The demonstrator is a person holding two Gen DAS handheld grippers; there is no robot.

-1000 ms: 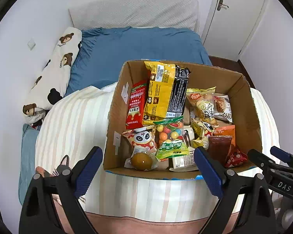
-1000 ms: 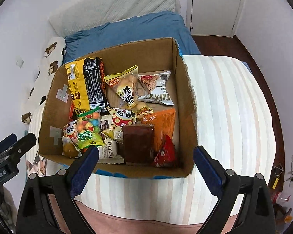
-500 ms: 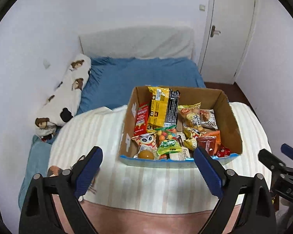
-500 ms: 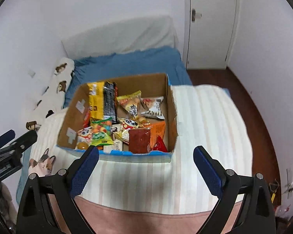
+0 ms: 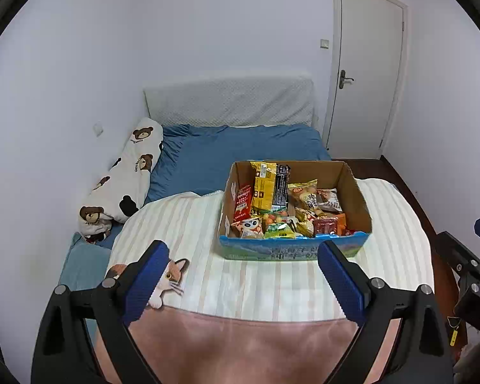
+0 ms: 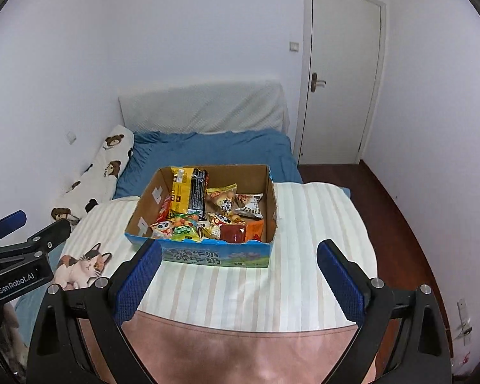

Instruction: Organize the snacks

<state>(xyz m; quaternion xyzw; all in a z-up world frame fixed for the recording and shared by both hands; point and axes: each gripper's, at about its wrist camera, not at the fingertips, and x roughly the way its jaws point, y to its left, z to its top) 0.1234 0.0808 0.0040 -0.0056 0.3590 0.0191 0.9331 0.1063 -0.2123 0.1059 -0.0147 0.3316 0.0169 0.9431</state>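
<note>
**Ahead of both sets of jaws: snack box on the bed, nothing gripped**

Beyond the jaws of the left gripper (image 5: 241, 257), a cardboard box (image 5: 356, 188) is seen resting on a striped blanket (image 5: 272, 284) spread over the bed (image 5: 240, 147). The box sits ahead of the gap and toward the right jaw, well apart from both blue pads. The jaws are held wide, with nothing between them. Snack packets (image 5: 284, 211) are piled inside the box: a yellow packet (image 5: 263, 185) and a black packet (image 5: 281, 187) are propped upright against its far-left part, while smaller bags lie mixed below them.

From the right gripper (image 6: 238, 256), the same box is seen ahead and toward the left jaw, its printed blue front wall just past that jaw's tip in the picture. These jaws are also spread wide and empty.

A cat print (image 5: 172, 275) on the blanket is partly covered by the left gripper's left jaw. A bear-print pillow (image 5: 124, 179) lies along the wall, far left of the jaws. A white door (image 6: 342, 73) stands shut beyond the right jaw.
</note>
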